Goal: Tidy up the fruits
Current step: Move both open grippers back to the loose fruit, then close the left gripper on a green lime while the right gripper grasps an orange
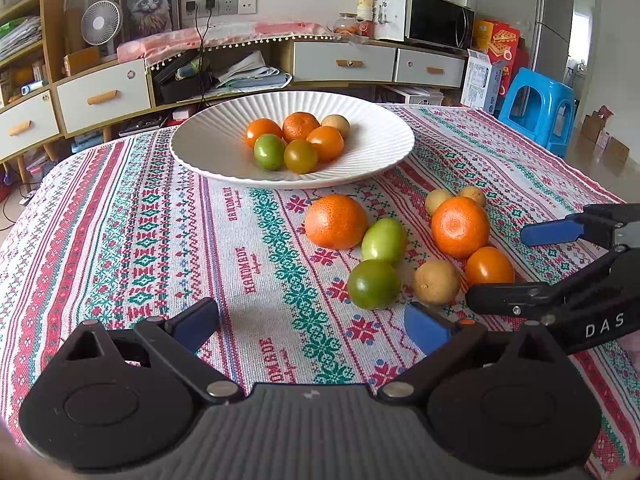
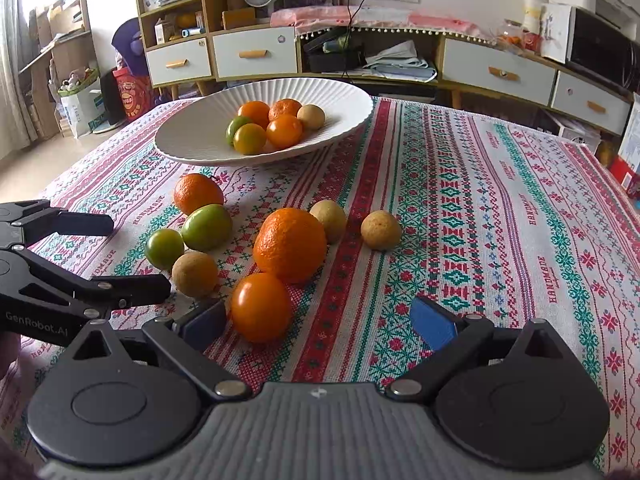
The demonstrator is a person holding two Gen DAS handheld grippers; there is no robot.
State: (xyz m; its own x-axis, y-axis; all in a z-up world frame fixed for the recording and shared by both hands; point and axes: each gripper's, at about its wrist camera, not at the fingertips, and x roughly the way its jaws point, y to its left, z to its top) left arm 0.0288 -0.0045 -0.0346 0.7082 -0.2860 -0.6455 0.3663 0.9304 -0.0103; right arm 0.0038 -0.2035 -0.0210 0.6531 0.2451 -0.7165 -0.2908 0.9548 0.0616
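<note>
Left gripper (image 1: 312,326): I hold it spread wide and empty, low over the tablecloth (image 1: 120,240), with nothing between its blue pads.

Plate (image 1: 200,152): It sits ahead of my left tool, well beyond the fingertips, with six small fruits already clustered in its hollow.

Left-hand loose fruit: Ahead and to the right of my left tool lie a mandarin (image 1: 335,222), a pale green fruit (image 1: 383,240) touching it, and a round dark green one (image 1: 373,284) nearest the right pad.

Tan fruit (image 1: 436,282): It rests just beyond my left tool's right pad, close to the right tool's lower finger.

Right gripper (image 2: 320,322): It is spread as well and holding nothing; its left pad sits just beside the orange tomato-like fruit (image 2: 261,307).

Right-hand loose fruit: Directly ahead of that tool is the large mandarin (image 2: 290,238), with two small tan fruits (image 2: 380,230) beyond it and to its right.

Handling: I judge all of these light and round, so they will roll if nudged. The smooth-skinned orange fruit looks slippery and soft enough to bruise; the mandarins have grippier peel.

Where to grip: I would close across the widest middle of one fruit, gently, with the pads level.

Progress: Eight fruits remain on the cloth, so I reckon the task under half done.
</note>
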